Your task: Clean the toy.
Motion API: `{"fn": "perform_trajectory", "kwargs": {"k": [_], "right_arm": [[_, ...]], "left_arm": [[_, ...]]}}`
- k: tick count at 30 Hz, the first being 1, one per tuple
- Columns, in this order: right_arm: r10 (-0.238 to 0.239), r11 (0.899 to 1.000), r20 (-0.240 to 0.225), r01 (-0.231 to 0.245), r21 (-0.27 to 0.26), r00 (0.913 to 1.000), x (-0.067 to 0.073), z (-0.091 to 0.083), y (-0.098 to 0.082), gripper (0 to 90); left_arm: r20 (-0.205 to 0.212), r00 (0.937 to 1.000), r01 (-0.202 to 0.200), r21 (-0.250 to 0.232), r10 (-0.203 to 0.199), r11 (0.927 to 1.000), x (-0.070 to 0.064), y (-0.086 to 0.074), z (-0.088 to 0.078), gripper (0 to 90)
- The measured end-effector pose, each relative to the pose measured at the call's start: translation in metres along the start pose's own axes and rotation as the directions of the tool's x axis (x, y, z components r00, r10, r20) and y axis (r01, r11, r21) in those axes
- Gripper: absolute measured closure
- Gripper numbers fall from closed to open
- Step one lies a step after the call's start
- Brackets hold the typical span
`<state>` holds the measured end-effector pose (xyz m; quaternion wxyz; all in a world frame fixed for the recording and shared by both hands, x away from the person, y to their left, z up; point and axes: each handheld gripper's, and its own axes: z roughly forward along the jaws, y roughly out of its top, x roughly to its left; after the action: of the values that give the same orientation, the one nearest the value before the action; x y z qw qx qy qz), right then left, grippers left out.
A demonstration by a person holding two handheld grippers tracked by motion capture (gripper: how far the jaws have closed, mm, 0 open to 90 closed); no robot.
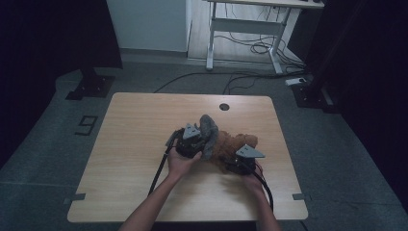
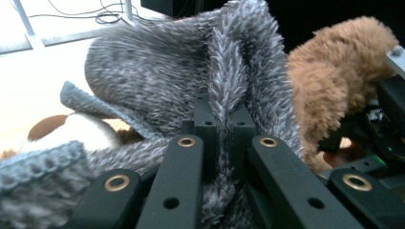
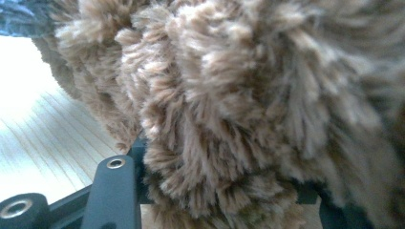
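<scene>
A grey fuzzy garment [image 1: 209, 126] drapes over a brown plush toy [image 1: 232, 144] at the middle of the wooden table [image 1: 134, 144]. My left gripper [image 1: 201, 143] is at the garment's left side. In the left gripper view my left gripper [image 2: 222, 119] is shut on a raised fold of the grey garment [image 2: 162, 71], with the brown plush [image 2: 329, 81] to its right. My right gripper [image 1: 232, 158] is at the toy's near right. In the right gripper view my right gripper [image 3: 219, 188] is shut on the thick brown fur [image 3: 239, 95], which hides its tips.
A white and brown part of the toy [image 2: 71, 131] lies under the garment's knitted hem [image 2: 38, 164]. The table has a round cable hole [image 1: 223, 107] near its far edge. A white-legged desk [image 1: 245, 29] and floor cables [image 1: 250, 48] stand beyond.
</scene>
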<state>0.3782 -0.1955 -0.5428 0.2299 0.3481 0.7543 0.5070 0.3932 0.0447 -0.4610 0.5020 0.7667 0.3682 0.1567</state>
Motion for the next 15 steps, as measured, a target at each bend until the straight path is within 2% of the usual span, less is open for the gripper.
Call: {"fn": "perform_trajectory", "kwargs": {"k": [4,5,7,9,10,12,14,15], "right_arm": [[-0.004,1.0,-0.005,0.004,-0.002,1.0,0.0,0.0,0.0,44.0],[-0.001,1.0,-0.005,0.001,-0.003,1.0,0.0,0.0,0.0,44.0],[0.003,1.0,-0.016,-0.003,-0.004,0.9999,-0.001,0.0,0.0,43.7],[-0.023,1.0,-0.019,0.023,-0.003,0.9996,0.002,0.0,0.001,43.6],[-0.032,0.999,-0.015,0.032,0.001,0.9994,0.002,0.0,0.002,43.6],[-0.021,1.0,-0.017,0.021,0.003,0.9996,0.002,0.0,0.001,43.6],[-0.008,1.0,-0.018,0.008,0.0,0.9998,0.0,0.0,0.001,43.6],[-0.006,1.0,-0.018,0.006,0.001,0.9998,0.0,-0.001,0.001,43.6]], "left_arm": [[-0.067,0.9974,-0.021,0.043,0.024,0.9988,0.014,-0.009,-0.009,85.9],[-0.071,0.9973,-0.014,0.061,0.018,0.998,0.021,-0.015,-0.011,86.0],[-0.057,0.9984,0.001,0.062,0.002,0.9981,0.03,-0.027,-0.018,86.1],[-0.068,0.9975,-0.013,0.054,0.017,0.9985,0.033,-0.034,-0.028,86.2],[-0.085,0.9958,-0.029,0.052,0.033,0.9982,0.033,-0.036,-0.035,86.2],[-0.117,0.9919,-0.043,0.044,0.048,0.9981,0.036,-0.039,-0.045,86.1],[-0.161,0.9857,-0.044,0.046,0.051,0.998,0.044,-0.043,-0.056,86.0],[-0.174,0.984,-0.03,0.051,0.039,0.9982,0.05,-0.046,-0.059,86.0]]}}
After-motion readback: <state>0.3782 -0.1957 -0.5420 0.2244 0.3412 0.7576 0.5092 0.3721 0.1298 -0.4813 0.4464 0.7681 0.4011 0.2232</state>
